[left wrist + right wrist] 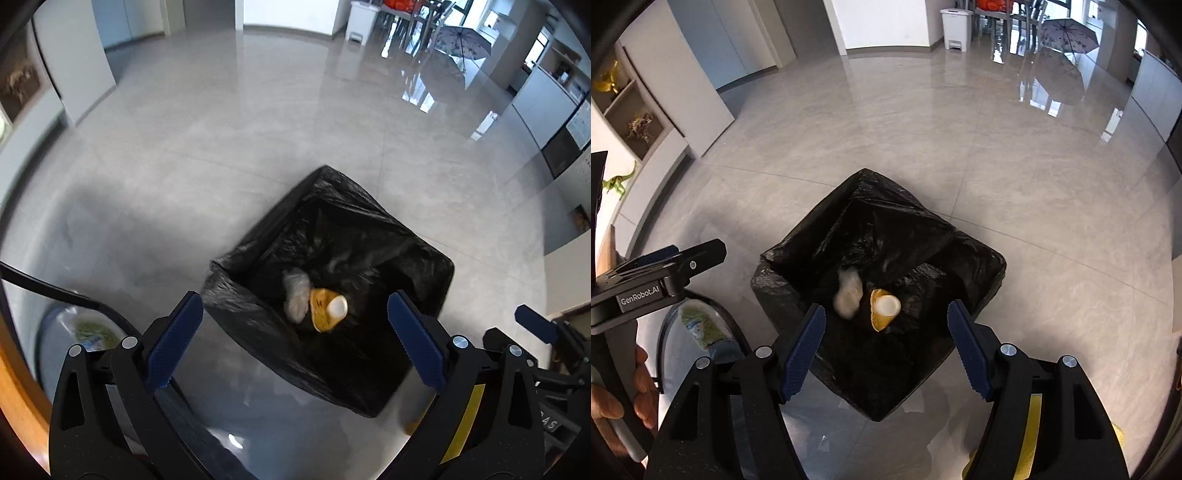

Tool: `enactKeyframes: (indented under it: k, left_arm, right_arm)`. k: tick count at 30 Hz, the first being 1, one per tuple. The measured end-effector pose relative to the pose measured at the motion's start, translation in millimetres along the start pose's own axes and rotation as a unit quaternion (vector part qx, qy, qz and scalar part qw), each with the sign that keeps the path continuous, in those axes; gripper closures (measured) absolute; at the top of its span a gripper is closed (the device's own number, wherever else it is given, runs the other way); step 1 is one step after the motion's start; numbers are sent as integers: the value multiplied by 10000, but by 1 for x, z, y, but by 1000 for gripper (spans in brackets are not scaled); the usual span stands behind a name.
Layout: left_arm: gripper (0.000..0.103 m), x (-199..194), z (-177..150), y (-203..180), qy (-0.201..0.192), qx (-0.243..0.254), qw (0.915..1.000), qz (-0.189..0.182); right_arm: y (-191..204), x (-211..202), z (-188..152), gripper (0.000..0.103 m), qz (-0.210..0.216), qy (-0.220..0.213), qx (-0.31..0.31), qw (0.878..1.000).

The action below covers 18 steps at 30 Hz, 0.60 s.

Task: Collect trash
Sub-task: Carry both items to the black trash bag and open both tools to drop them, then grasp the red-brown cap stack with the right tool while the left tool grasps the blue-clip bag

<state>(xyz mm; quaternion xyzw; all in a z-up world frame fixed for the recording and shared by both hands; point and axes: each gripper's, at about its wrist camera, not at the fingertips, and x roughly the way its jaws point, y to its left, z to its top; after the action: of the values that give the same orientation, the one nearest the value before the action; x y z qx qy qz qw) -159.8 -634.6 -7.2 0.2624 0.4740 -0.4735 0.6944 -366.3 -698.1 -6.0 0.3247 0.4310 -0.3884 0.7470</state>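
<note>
A square bin lined with a black trash bag (417, 258) (975, 258) stands on the grey floor below both grippers. Inside it lie a crumpled yellow paper cup (327, 308) (884, 308) and a blurred whitish wad of plastic (295, 293) (848, 291). My left gripper (295, 332) is open and empty above the bin's near edge. My right gripper (888, 341) is open and empty above the bin too. The left gripper's body (657, 280) shows at the left of the right wrist view.
A round glass table top (85, 332) (701, 332) with a greenish wrapper under it sits at lower left. A white pedal bin (956, 27), chairs and an open umbrella (1067, 35) stand far back. A shelf unit (631, 122) lines the left wall.
</note>
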Motion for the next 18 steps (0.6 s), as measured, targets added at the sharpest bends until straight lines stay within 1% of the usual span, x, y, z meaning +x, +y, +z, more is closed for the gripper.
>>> enactKeyframes:
  k: [4,8,10,13,15,18]
  left_arm:
    - [6,-20,-6,2,-249,-30,9997,71]
    - [6,-52,-17,14,-494,-73,9987,107]
    - [6,-69,-24,21,-566,-106,9982,181]
    - [6,-92,-36,39,-694,-210,9966,390]
    - [6,-108,-48,57,-812,-349,9946,537]
    - [6,-133,-68,91,-1066,-635,9893,771]
  right_arm:
    - [9,-10,-1,33,67,-116,-188,9997]
    - [29,-25,-7,33,367,-163,-475,9981]
    - [47,-35,-10,33,458,-209,-718,9961]
    - [80,-48,-11,33,591,-267,-1074,9921]
    - [103,-56,-13,33,699,-316,-1276,9889]
    - [143,-68,-17,33,949,-392,-1628,9813]
